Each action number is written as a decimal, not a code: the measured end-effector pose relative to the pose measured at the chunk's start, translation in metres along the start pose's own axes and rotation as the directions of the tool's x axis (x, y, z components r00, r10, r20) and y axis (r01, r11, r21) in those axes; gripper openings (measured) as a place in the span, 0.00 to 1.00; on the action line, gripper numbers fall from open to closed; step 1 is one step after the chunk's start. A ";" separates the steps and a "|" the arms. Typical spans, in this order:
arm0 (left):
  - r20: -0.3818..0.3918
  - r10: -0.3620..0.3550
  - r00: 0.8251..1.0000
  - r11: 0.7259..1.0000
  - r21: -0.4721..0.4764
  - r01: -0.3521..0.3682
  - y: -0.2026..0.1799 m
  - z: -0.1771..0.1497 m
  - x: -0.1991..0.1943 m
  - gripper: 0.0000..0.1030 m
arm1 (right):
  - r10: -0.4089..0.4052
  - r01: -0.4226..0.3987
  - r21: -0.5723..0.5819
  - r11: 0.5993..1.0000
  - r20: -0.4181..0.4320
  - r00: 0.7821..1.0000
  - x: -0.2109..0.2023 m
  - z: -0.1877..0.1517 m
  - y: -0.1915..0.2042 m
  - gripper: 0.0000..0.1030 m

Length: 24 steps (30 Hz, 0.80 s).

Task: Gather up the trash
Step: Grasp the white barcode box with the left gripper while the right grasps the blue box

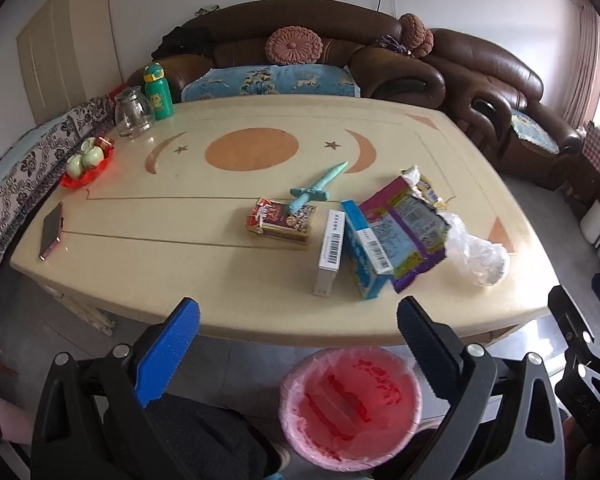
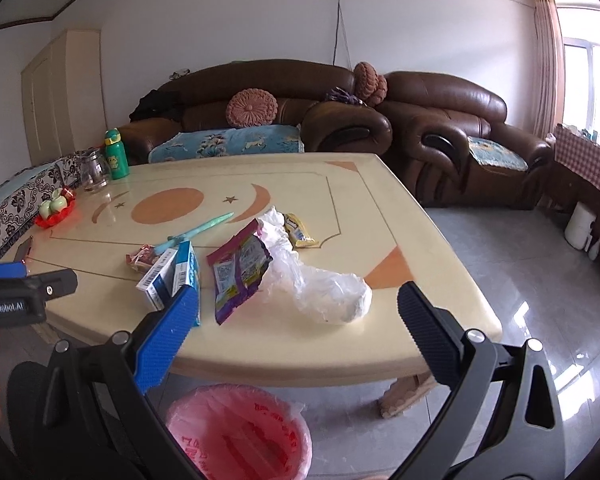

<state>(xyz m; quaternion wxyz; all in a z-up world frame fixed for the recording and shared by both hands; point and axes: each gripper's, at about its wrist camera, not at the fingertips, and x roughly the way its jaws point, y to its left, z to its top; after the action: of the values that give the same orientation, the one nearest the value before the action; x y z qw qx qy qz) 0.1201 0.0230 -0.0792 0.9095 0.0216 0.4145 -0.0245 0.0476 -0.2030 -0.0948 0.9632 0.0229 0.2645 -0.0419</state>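
The cream-coloured coffee table (image 1: 148, 256) with orange moon and circle inlays stood in a living room, and behind it was a brown leather sofa (image 1: 300, 40) with a round pink knitted cushion (image 1: 294, 46). A second brown leather armchair (image 2: 460, 136) stood beyond the far right corner of the table. The floor was of grey shiny tiles (image 2: 540, 280).

On the table, near its front edge, the trash lay together: a white carton with a barcode (image 1: 330, 250), a blue and white carton (image 1: 364, 256) just beside it, a torn purple snack wrapper (image 1: 408, 236) leaning over the blue carton, and a crumpled clear plastic bag (image 1: 478, 254) at the right. A small yellow wrapper (image 2: 300, 234) lay behind the plastic bag. A red printed box (image 1: 282, 220) lay left of the white carton, with a turquoise toy sword (image 1: 318, 188) resting on it.

At the far left corner of the table stood a green children's bottle (image 1: 158, 92) and an empty clear glass jug (image 1: 132, 112). A red tray (image 1: 88, 168) near them held pale green cups. A phone (image 1: 52, 230) lay flat at the left edge of the table.

On the floor in front of the table stood a round bin with a pink plastic liner (image 1: 350, 404); something pale and flat seemed to lie in it, but I could not tell what.

The left gripper (image 1: 298, 320) hung over the front edge of the table with jaws wide apart and nothing between them. The right gripper (image 2: 298, 306) was also spread wide and empty, in front of the plastic bag.
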 end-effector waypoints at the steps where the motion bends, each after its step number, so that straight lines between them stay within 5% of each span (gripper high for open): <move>1: 0.002 -0.007 1.000 1.000 0.009 0.007 -0.001 0.001 0.002 0.94 | 0.005 -0.005 -0.017 1.000 0.014 1.000 0.002 -0.002 0.002 0.94; 10: 0.043 -0.097 0.994 0.991 0.097 0.093 0.003 0.007 0.039 0.94 | 0.096 -0.079 -0.252 0.965 0.057 0.994 0.036 -0.027 0.056 0.94; 24: -0.056 -0.119 0.991 0.978 0.167 0.126 0.006 0.017 0.119 0.94 | 0.232 -0.211 -0.312 0.926 0.030 0.972 0.103 -0.058 0.104 0.94</move>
<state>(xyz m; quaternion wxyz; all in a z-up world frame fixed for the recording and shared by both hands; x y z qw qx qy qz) 0.2108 0.0244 -0.1575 0.8912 0.0743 0.4323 -0.1154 0.1163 -0.1030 -0.1954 0.9618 -0.0984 0.2316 0.1079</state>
